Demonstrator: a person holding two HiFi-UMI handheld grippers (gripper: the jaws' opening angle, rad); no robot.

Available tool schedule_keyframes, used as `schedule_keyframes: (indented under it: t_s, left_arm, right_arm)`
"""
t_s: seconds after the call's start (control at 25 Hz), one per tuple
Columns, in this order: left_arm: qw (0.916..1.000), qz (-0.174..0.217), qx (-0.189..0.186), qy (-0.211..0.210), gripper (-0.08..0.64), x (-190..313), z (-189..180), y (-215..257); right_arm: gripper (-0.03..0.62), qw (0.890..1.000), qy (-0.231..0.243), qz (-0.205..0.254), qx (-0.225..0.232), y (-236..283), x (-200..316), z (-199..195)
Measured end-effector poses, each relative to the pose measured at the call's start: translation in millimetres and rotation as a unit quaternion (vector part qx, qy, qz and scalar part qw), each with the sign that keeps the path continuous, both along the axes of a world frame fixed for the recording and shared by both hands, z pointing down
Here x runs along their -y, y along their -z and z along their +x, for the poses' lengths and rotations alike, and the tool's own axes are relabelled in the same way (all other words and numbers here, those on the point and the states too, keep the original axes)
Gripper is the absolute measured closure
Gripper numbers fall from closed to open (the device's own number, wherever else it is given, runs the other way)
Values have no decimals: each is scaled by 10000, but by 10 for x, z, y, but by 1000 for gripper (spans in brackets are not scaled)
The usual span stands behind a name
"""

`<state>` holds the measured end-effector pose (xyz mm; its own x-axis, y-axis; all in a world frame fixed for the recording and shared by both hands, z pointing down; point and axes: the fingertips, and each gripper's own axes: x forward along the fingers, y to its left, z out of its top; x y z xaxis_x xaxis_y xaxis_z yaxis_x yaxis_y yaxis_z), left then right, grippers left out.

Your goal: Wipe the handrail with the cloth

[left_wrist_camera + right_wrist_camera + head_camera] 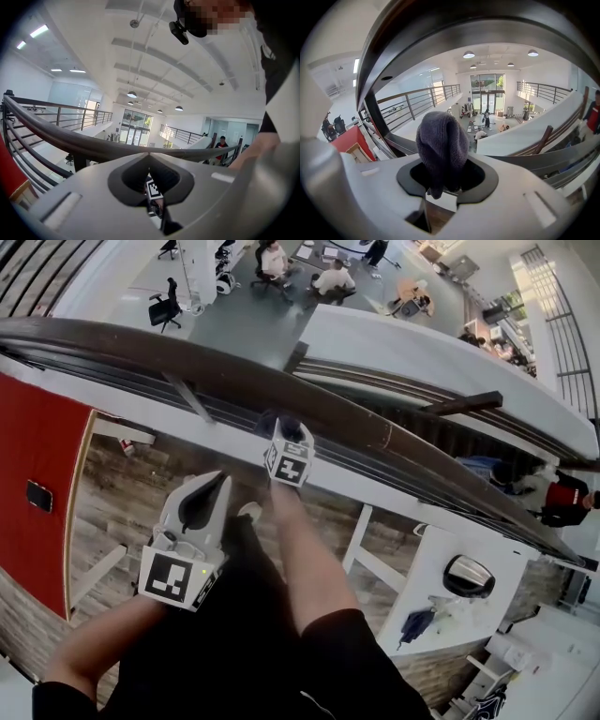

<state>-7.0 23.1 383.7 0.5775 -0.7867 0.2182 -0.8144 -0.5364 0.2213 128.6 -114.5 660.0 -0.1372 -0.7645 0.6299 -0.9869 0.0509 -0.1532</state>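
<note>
Beyond the mezzanine edge an atrium floor is seen far below, with seated people (323, 277). A dark grey cloth (442, 143) is clamped in the right hand-held gripper (445, 178) and held just under the curved handrail (487, 23) — contact cannot be confirmed. The wipe is judged about to start: the cloth needs pressing on and drawing along. The left hand-held gripper (202, 498) is held apart, clenched on nothing. Lower rails (112, 371) and a strut (192, 399) could be snagged.
</note>
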Motion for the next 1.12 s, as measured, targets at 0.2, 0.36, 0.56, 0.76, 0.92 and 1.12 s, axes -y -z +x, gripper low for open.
schedule_keyframes:
  t_s: [0.2, 0.36, 0.56, 0.76, 0.92, 1.12]
  left_arm:
    - [9999, 64, 5, -118, 560, -14, 144, 33]
    - [9998, 57, -28, -196, 560, -13, 276, 27]
    - [9992, 83, -55, -388, 560, -25, 445, 36]
    - [9987, 61, -57, -511, 560, -18, 537, -6]
    - [9981, 77, -52, -605, 560, -25, 600, 6]
    - [9975, 74, -52, -694, 560, -40, 669, 12]
  right_arm:
    - [474, 9999, -57, -84, -42, 7, -55, 222]
    - [474, 9998, -44, -162, -90, -2, -93, 369]
    - [474, 9997, -147, -177, -114, 12, -154, 557]
    - [474, 9993, -289, -211, -98, -73, -248, 754]
    - [474, 9990, -381, -224, -113, -54, -297, 922]
    - [473, 9981, -537, -294, -97, -75, -368, 1205]
